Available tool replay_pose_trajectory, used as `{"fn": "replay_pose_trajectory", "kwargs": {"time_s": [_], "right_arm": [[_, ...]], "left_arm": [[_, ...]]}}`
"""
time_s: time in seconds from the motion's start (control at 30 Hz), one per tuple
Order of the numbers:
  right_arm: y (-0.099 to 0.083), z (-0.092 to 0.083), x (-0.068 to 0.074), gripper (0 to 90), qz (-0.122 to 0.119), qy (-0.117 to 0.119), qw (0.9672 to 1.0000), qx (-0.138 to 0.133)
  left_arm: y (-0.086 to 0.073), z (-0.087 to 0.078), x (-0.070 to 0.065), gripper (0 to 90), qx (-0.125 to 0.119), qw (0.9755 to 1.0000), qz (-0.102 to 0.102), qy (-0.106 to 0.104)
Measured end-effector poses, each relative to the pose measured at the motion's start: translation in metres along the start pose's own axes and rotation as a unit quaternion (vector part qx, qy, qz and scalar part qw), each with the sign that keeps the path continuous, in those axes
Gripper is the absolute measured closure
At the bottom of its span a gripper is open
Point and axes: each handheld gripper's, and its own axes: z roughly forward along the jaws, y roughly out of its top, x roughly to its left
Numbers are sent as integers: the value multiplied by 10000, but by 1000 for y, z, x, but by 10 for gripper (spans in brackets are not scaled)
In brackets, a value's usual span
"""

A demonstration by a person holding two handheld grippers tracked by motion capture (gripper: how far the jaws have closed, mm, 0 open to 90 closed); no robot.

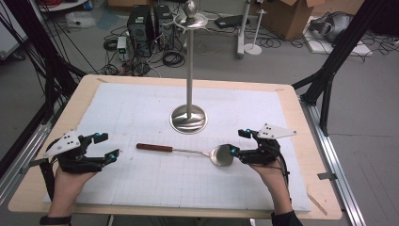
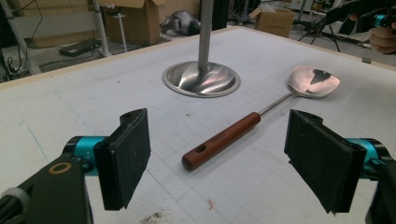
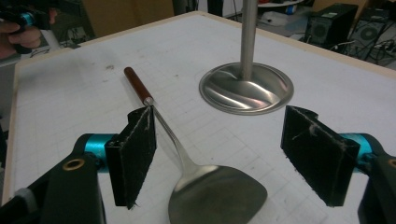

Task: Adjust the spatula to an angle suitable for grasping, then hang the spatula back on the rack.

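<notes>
Lying: spatula (image 1: pixel 188 151) flat on counter (image 1: pixel 141 122), blade between spread right claw (image 1: pixel 239 144) jaws
Left claw (image 1: pixel 107 147): spread, empty
Look: steel blade, reddish-brown handle

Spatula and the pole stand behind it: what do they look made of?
Spatula: blade and thin shaft look like polished steel, mirror-bright with reflections; the handle looks like reddish-brown varnished wood, though coated plastic is possible. Pole stand: seemingly brushed or polished stainless steel, its domed base showing streaked highlights.
</notes>
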Motion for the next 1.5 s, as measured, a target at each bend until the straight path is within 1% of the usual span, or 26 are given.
{"fn": "replay_pose_trajectory", "kwargs": {"time_s": [0.03,0.1,0.17,0.2,0.27,0.3,0.37,0.47,0.57,0.7,0.8,0.87,0.9,0.97,1.03,1.13,1.17,1.2,1.23,1.27,1.3,1.33,1.37,1.4,1.43,1.5], "right_arm": [[1,2,1,255,15,10,10000,23],[2,6,3,255,-51,50,9999,85],[3,8,4,255,-48,70,9999,115],[4,12,6,255,-110,105,9998,163],[5,14,7,255,-138,120,9997,171],[6,17,7,255,-117,141,9996,213],[7,20,7,255,-155,161,9995,230],[7,22,7,255,-152,183,9994,270],[7,22,7,255,-180,193,9993,260],[8,21,5,255,-114,232,9994,242],[10,22,4,257,-118,255,9993,230],[11,24,4,260,-113,284,9991,279],[12,26,4,260,-133,308,9990,296],[14,29,4,261,-148,329,9989,315],[16,35,5,267,-121,437,9981,420],[17,40,5,268,-122,446,9977,491],[18,46,5,273,-127,501,9971,556],[18,49,5,273,-155,518,9967,612],[19,52,6,274,-132,543,9961,684],[19,52,6,274,-132,543,9961,684],[19,55,7,276,-159,590,9955,721],[19,61,9,283,-201,645,9942,834],[19,61,9,283,-201,645,9942,834],[19,64,10,284,-254,656,9936,889],[19,70,11,286,-295,681,9924,980],[18,75,12,288,-296,735,9907,1103]], "left_arm": [[0,0,0,229,7,10000,14,6],[-1,-1,0,229,6,10000,-9,20],[-1,-2,0,229,7,10000,3,26],[0,-2,0,229,-5,10000,6,15],[0,-1,0,229,-12,10000,8,9],[0,0,0,229,3,10000,6,-2],[-2,3,-1,229,62,10000,-5,-29],[-3,5,-2,227,96,9999,-16,-31],[-2,5,-3,225,72,9999,-19,-83],[0,6,-6,223,35,9999,4,-109],[-2,7,-4,220,85,9999,-16,-114],[-3,7,-4,215,96,9999,-25,-93],[-4,8,-3,206,127,9999,-46,-12],[-4,8,-3,192,137,9999,-60,-5],[-5,8,-2,191,155,9999,-69,-7],[-5,8,-2,186,157,9998,-72,-25],[-5,9,-3,180,141,9998,-104,-94],[-5,9,-3,180,141,9998,-104,-94],[-4,10,-4,179,134,9998,-67,-90],[-4,10,-4,177,134,9998,-67,-90],[-4,10,-5,177,147,9998,-60,-105],[-4,11,-6,173,143,9998,-82,-126],[-4,11,-6,173,143,9998,-82,-126],[-3,12,-6,173,160,9998,-50,-127],[-4,12,-7,170,162,9998,-67,-133],[-4,12,-7,169,155,9998,-67,-131]]}}
